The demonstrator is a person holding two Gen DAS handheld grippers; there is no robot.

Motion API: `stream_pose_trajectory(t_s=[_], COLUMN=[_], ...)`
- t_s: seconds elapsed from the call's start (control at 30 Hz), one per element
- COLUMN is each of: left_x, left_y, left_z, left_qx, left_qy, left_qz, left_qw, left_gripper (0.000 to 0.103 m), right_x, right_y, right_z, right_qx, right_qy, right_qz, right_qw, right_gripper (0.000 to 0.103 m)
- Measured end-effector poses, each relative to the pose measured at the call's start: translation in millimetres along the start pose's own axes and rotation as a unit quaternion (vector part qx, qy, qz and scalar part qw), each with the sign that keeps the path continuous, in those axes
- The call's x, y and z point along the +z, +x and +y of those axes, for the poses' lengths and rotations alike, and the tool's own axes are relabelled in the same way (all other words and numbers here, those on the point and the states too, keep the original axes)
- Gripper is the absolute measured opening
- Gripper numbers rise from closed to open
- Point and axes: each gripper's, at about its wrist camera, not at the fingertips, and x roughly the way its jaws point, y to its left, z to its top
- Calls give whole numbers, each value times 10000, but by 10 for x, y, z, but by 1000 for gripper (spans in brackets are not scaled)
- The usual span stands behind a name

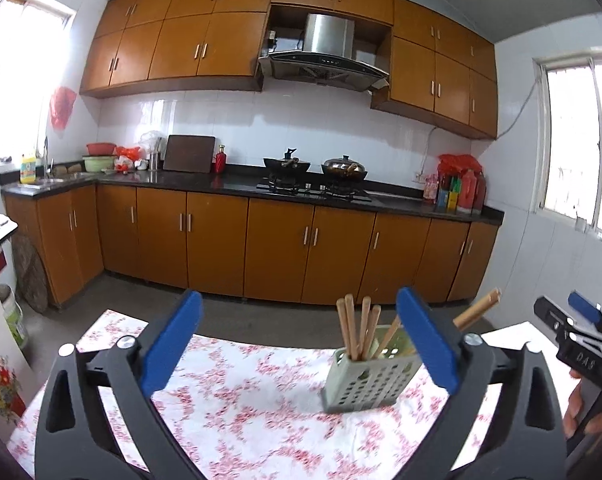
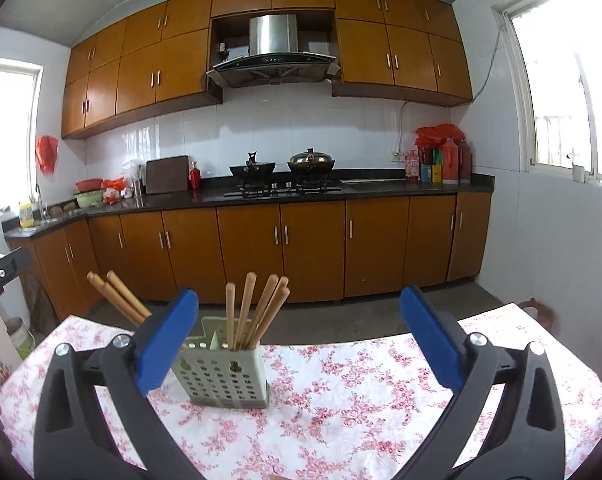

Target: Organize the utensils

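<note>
My left hand-held gripper [image 1: 299, 340] and right hand-held gripper [image 2: 299, 338] both gape wide, holding nothing. The holder [image 2: 221, 372] stands upright mid-bench [image 2: 361, 400], on the floral cloth. Chopsticks [image 2: 257, 312] stand in it, fanning up and outward. Bare cloth lies right of it, towards the bench edge.

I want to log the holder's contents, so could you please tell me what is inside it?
Wooden chopsticks stand upright and leaning inside the perforated holder. Its walls hide their lower ends, so anything lying at the bottom cannot be seen.
</note>
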Motion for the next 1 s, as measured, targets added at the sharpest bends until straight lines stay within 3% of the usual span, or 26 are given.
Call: stream_pose_trajectory(t_s=[0.2,0.4,0.6,1.0], left_x=[-88,-241,-467,-865], left_y=[-72,-168,-370,-563], left_z=[5,111,152,-39], left_qx=[128,137,204,585], left_qy=[261,19,-80,496], left_qz=[29,183,95,128], left_qw=[9996,9997,9997,9970], left_gripper=[101,101,101,101], right_x=[-36,-136,-350,-808], right_y=[-32,-155,-352,-684], right_z=[60,23,70,309], right_qx=[-127,-107,85,188], right_qy=[-97,-16,7,-376], right_qz=[147,204,266,148], right_qw=[9998,9997,9996,9990], right_gripper=[99,99,99,99])
